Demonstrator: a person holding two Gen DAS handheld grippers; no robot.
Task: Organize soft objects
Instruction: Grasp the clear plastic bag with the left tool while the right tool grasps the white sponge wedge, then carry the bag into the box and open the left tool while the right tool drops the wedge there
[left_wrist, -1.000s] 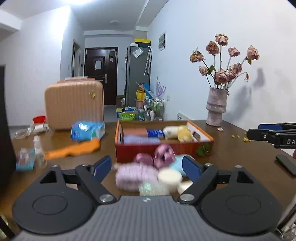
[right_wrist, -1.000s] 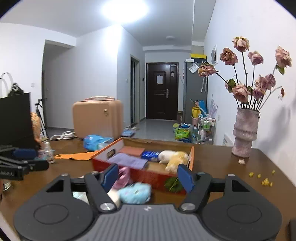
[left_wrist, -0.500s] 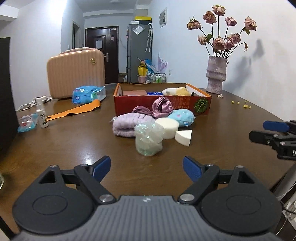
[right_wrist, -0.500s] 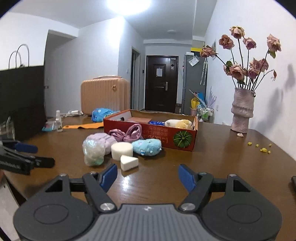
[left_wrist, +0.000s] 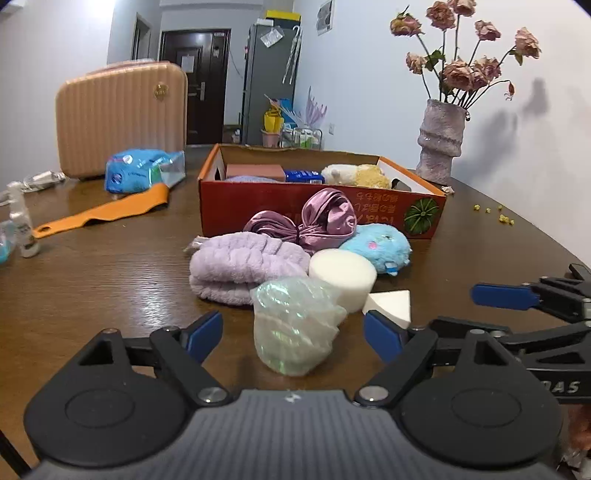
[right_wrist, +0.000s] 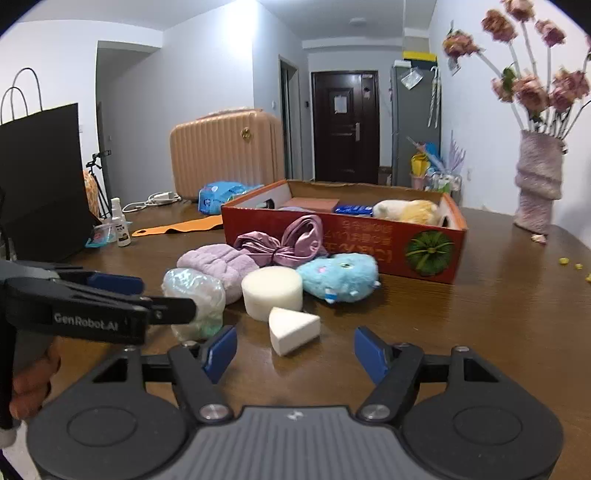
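Observation:
A pile of soft things lies on the brown table in front of a red cardboard box (left_wrist: 258, 210). The pile holds a crumpled pale-green film bundle (left_wrist: 295, 325), a lilac towelling band (left_wrist: 243, 266), a mauve satin bow (left_wrist: 317, 221), a blue plush toy (left_wrist: 380, 247), a round white sponge (left_wrist: 343, 277) and a white wedge sponge (right_wrist: 291, 328). My left gripper (left_wrist: 291, 334) is open and closing slightly, the green bundle between its tips, untouched. My right gripper (right_wrist: 295, 350) is open, closing slightly, just short of the wedge.
The box holds more soft items. A vase of dried roses (left_wrist: 439, 147) stands back right. A peach suitcase (left_wrist: 122, 118), blue packet (left_wrist: 140, 175), orange strip (left_wrist: 107, 212) and spray bottle (right_wrist: 120, 227) are on the left. A black paper bag (right_wrist: 40, 184) is far left.
Both grippers have dropped lower and come in toward the pile. The green bundle now sits between the left tips, and the wedge is close to the right ones.

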